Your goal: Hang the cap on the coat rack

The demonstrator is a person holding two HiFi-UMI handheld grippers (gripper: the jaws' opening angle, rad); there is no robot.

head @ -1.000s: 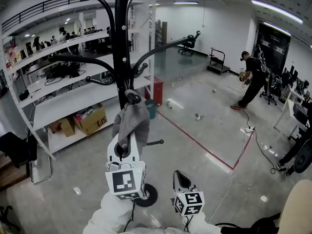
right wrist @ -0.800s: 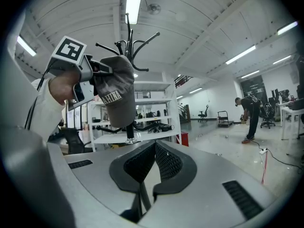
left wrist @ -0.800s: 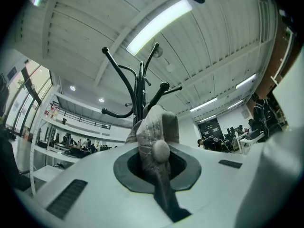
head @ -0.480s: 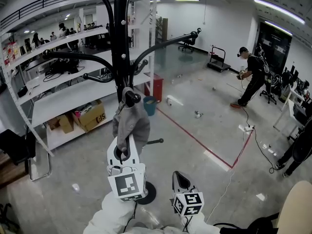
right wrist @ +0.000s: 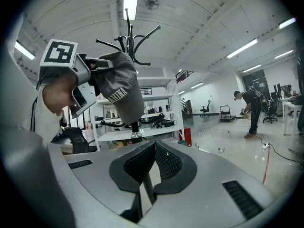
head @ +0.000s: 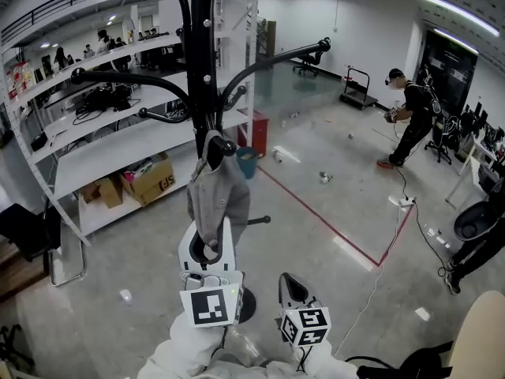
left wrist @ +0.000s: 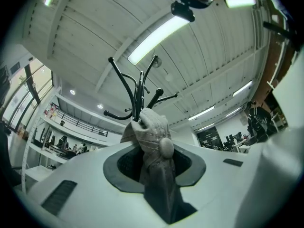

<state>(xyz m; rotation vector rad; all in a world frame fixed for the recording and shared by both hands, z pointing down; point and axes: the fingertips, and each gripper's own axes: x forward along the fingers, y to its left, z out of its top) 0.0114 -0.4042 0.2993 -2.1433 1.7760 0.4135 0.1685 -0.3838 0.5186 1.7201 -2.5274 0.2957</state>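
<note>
Here we see the grey fabric cap [head: 218,189] draped over a short knobbed hook of the tall black metal coat rack [head: 203,69], hanging down along its pole above the grey floor [head: 331,290]. Our left gripper [head: 211,234] sits just below the cap and points up at it. Its fingers [left wrist: 125,167] have just been opening and now stand apart, released. The cap's lower cloth hangs loosely in the gap between them.

Our right gripper [head: 289,281] is near us, to the right of the left one and apart from the cap. Its fingers [right wrist: 138,164] are clenched together with nothing between them. From its view the cap shows to the left, beside the left gripper's marker cube [right wrist: 59,53].

To the far left stands white metal shelving [head: 118,144] with brown cardboard boxes [head: 150,184] on its bottom level. A red tape line [head: 316,227] crosses the floor to the right, and a person in dark clothes [head: 410,125] stands far right.
</note>
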